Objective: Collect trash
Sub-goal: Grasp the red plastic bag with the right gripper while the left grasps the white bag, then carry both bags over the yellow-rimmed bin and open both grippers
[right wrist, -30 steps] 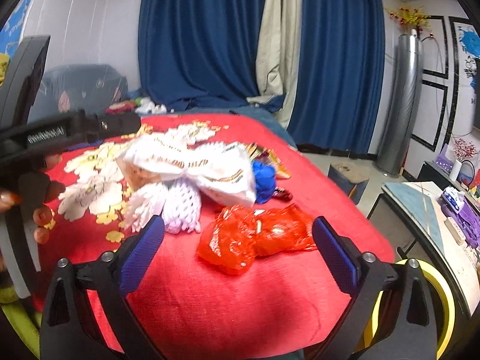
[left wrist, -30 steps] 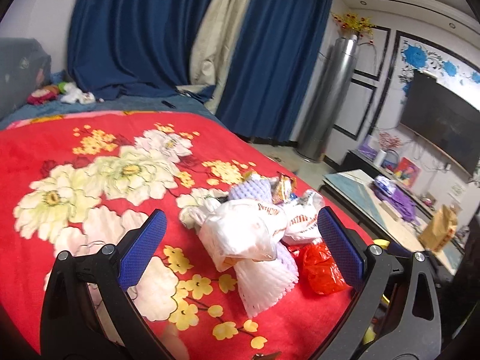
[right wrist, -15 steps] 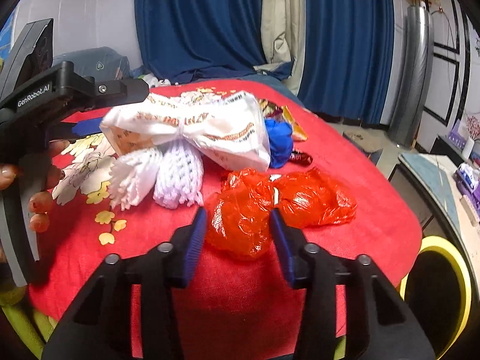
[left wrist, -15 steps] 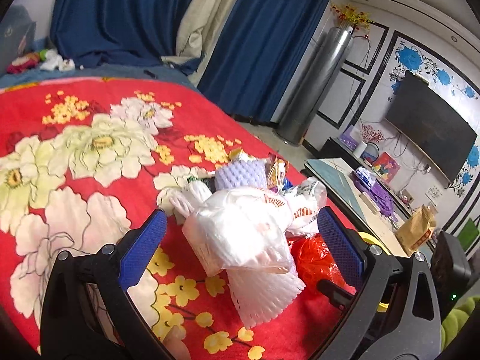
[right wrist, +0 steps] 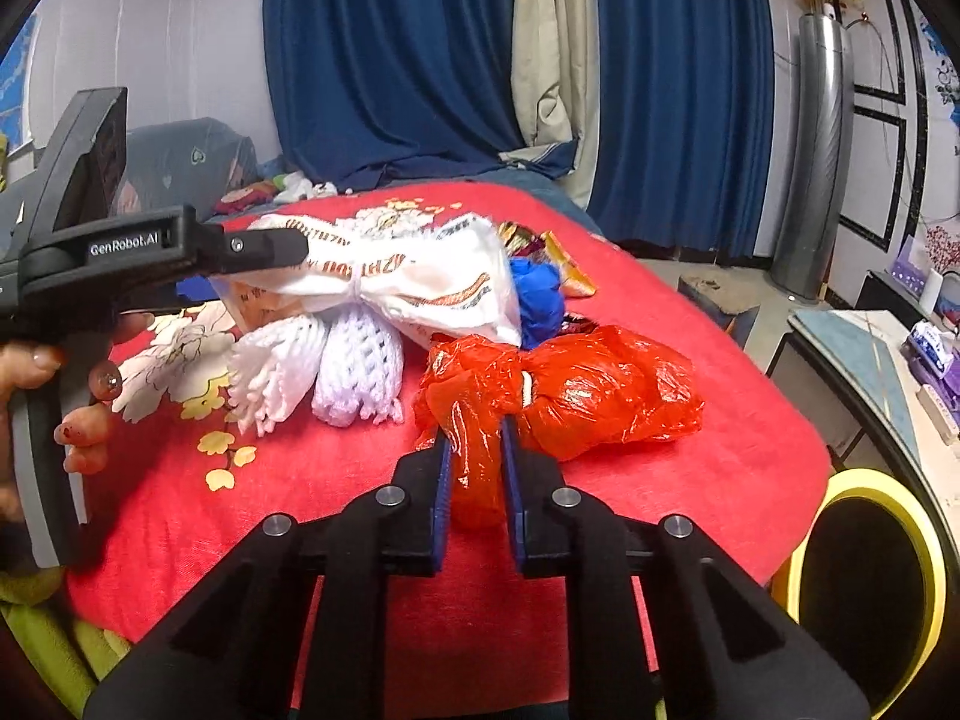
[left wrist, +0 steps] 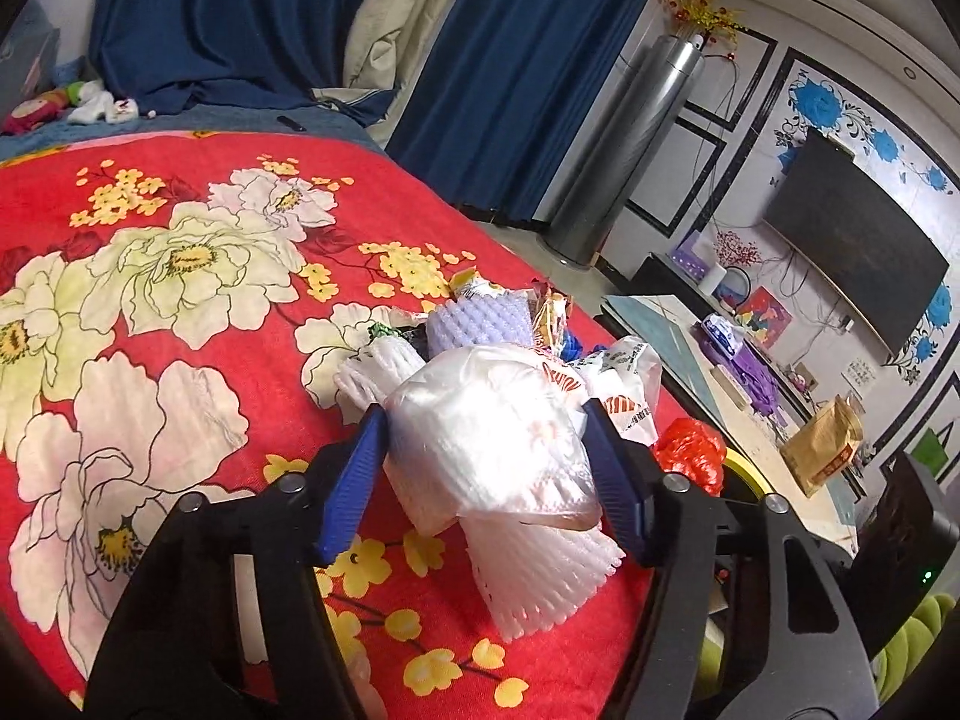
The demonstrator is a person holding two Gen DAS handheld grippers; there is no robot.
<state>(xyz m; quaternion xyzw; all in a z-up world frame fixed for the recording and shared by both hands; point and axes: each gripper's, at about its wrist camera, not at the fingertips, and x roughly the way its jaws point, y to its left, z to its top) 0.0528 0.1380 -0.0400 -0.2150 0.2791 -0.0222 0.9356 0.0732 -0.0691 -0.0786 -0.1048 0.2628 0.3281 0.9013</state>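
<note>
A pile of trash lies on the red flowered blanket (left wrist: 180, 360). My left gripper (left wrist: 489, 438) is shut on a tied white plastic bag (left wrist: 486, 444), which also shows in the right wrist view (right wrist: 384, 282). White foam fruit nets (left wrist: 540, 576) lie under it, and they show in the right wrist view (right wrist: 318, 372) too. My right gripper (right wrist: 473, 450) is shut on the near end of a knotted red plastic bag (right wrist: 570, 396), which shows at the blanket's edge in the left wrist view (left wrist: 690, 456). A blue bag (right wrist: 537, 294) and snack wrappers (right wrist: 558, 258) lie behind.
A yellow-rimmed black bin (right wrist: 864, 588) stands on the floor at the bed's right corner. A purple foam net (left wrist: 480, 324) sits at the back of the pile. A low table (left wrist: 690, 348), a TV (left wrist: 858, 264) and a silver cylinder (left wrist: 624, 144) are to the right.
Both grippers have closed: the left on the white bag, the right on the red bag. The right gripper moved forward to the red bag.
</note>
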